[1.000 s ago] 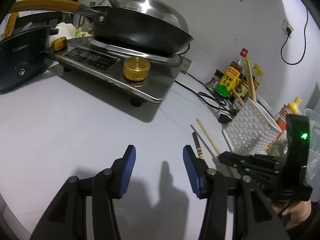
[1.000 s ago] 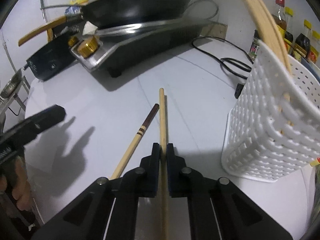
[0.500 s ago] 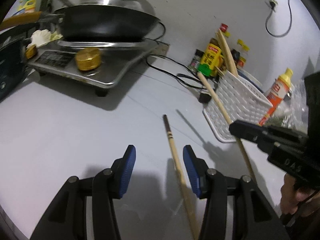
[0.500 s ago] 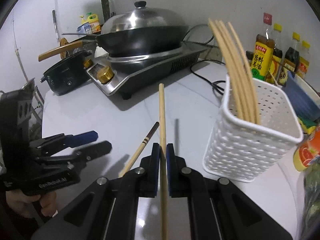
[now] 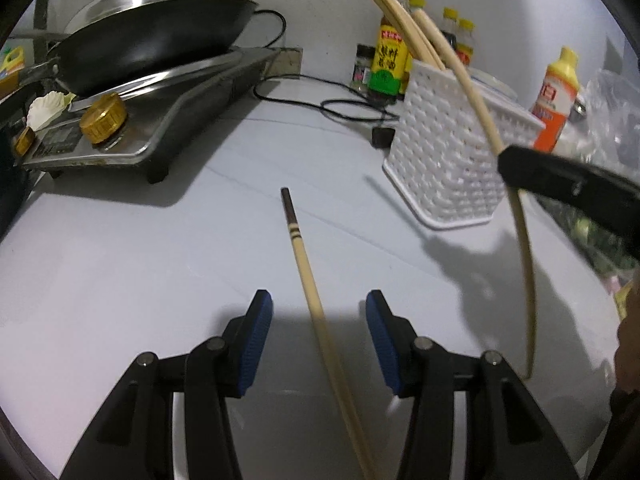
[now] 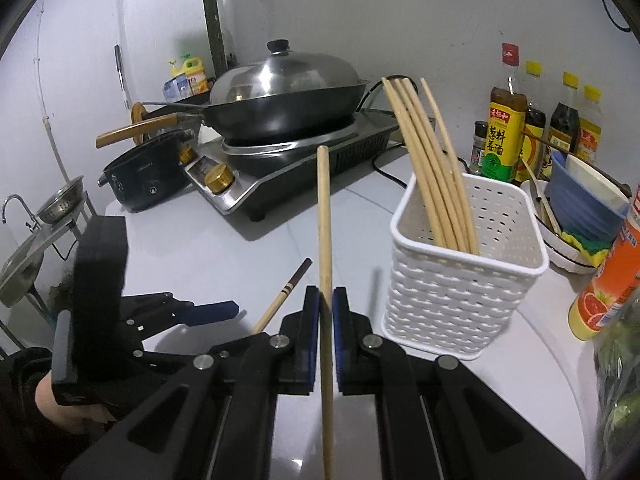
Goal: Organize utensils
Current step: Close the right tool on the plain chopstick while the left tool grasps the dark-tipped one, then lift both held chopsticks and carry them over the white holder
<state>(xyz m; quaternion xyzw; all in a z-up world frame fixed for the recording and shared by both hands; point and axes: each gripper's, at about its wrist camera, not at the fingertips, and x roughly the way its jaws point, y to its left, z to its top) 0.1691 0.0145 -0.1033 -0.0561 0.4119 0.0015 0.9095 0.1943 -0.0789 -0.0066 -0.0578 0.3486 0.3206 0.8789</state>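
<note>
A dark-tipped chopstick (image 5: 304,264) lies flat on the white counter (image 5: 120,260). My left gripper (image 5: 319,312) is open and straddles its pale shaft, with neither blue pad touching it. My right gripper (image 6: 326,300) is shut on a plain wooden chopstick (image 6: 323,208) and holds it above the counter, pointing away from me, just left of the white perforated basket (image 6: 460,292). Several long chopsticks (image 6: 432,168) lean in that basket. In the left wrist view the right gripper (image 5: 560,184) reaches in from the right beside the basket (image 5: 440,160).
An induction cooker (image 6: 288,176) with a lidded wok (image 6: 288,92) stands at the back left, and a black pot (image 6: 144,172) sits beside it. A black cable (image 5: 340,108) runs behind the basket. Sauce bottles (image 6: 504,132), stacked bowls (image 6: 580,196) and an orange bottle (image 6: 608,288) crowd the right.
My left gripper has swung right, so the dark-tipped chopstick now lies centred between its fingers. My right gripper has lifted the plain chopstick off the counter and carried it up beside the basket.
</note>
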